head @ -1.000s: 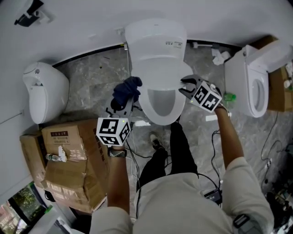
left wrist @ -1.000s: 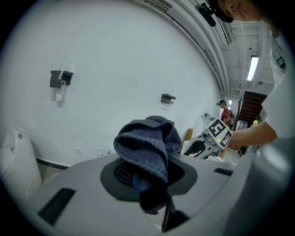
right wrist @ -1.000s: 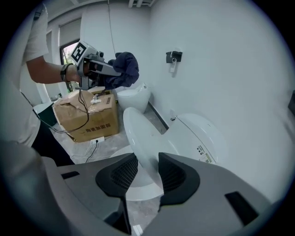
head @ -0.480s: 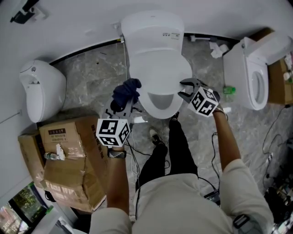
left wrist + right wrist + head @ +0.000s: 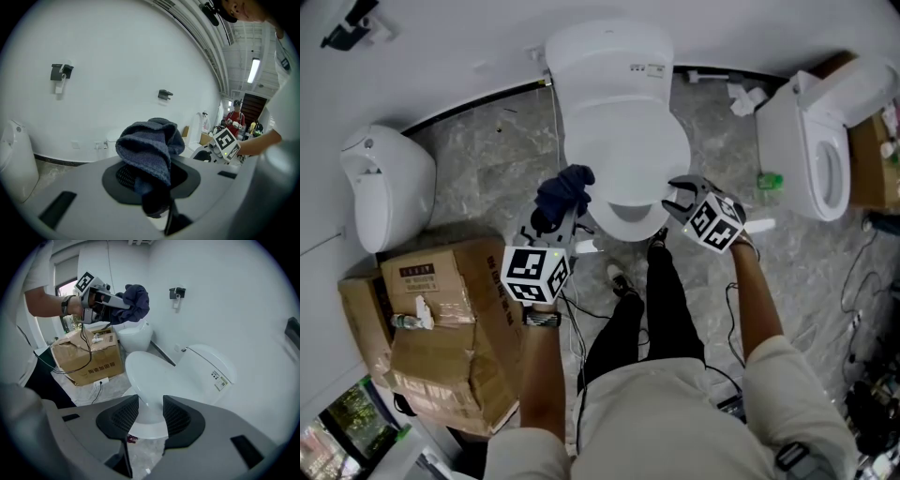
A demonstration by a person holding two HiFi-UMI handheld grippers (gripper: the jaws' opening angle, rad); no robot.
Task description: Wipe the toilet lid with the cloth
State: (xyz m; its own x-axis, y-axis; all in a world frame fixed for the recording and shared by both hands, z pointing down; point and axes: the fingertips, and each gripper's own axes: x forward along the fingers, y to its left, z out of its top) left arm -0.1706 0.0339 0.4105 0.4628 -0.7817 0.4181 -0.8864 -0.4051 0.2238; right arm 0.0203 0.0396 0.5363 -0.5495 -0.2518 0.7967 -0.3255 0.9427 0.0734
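Note:
The white toilet lid (image 5: 623,150) is tilted partway down over the bowl, and a strip of the bowl still shows at its front. My right gripper (image 5: 680,200) is at the lid's front right rim. In the right gripper view the lid (image 5: 150,376) runs between the jaws of that gripper (image 5: 151,414); the jaws have just been opening and stand open around the rim. My left gripper (image 5: 555,220) hangs left of the bowl, shut on a bunched dark blue cloth (image 5: 563,192). The cloth (image 5: 149,145) fills the left gripper view's jaws.
The cistern (image 5: 605,52) stands against the wall. A white urinal (image 5: 384,187) sits at far left, cardboard boxes (image 5: 441,319) at lower left, and a second toilet (image 5: 816,159) at right. The person's legs (image 5: 647,291) stand before the bowl, with cables on the floor.
The lid has come down further over the bowl, so less of the opening shows. The right gripper moved down the picture with the lid's front edge. The left gripper with the cloth shifted slightly.

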